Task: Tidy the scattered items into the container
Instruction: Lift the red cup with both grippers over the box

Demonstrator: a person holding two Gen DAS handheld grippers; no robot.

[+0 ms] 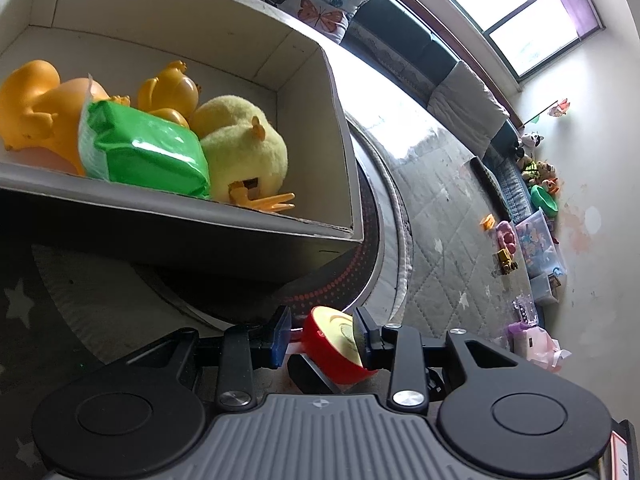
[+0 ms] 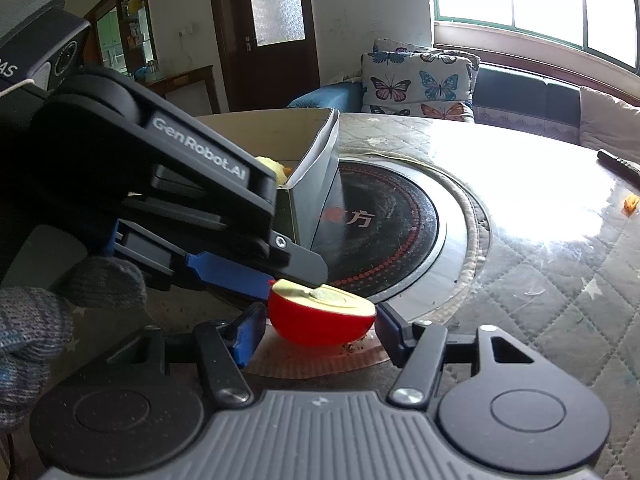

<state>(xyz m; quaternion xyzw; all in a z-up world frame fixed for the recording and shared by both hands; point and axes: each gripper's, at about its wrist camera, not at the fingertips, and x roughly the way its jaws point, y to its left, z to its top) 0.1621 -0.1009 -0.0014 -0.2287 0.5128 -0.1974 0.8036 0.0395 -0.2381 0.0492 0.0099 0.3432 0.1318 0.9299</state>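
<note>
A red apple half (image 2: 320,320) with a pale cut face hovers just above the table, and my right gripper (image 2: 320,326) is shut on its two sides. My left gripper (image 1: 322,332) reaches in from the left in the right wrist view. One of its pads (image 1: 359,330) lies on the cut face, while a narrow gap shows between the other pad and the red skin. The cardboard box (image 1: 344,128) stands just ahead. It holds orange rubber ducks (image 1: 36,104), a green wipes pack (image 1: 140,148) and a yellow plush chick (image 1: 248,148).
The box stands partly on a round black cooktop (image 2: 384,232) set into the quilted table (image 2: 540,280). A gloved hand (image 2: 36,320) holds the left gripper. A black remote (image 2: 620,164) and an orange scrap (image 2: 632,203) lie far right. A butterfly cushion (image 2: 416,80) is behind the table.
</note>
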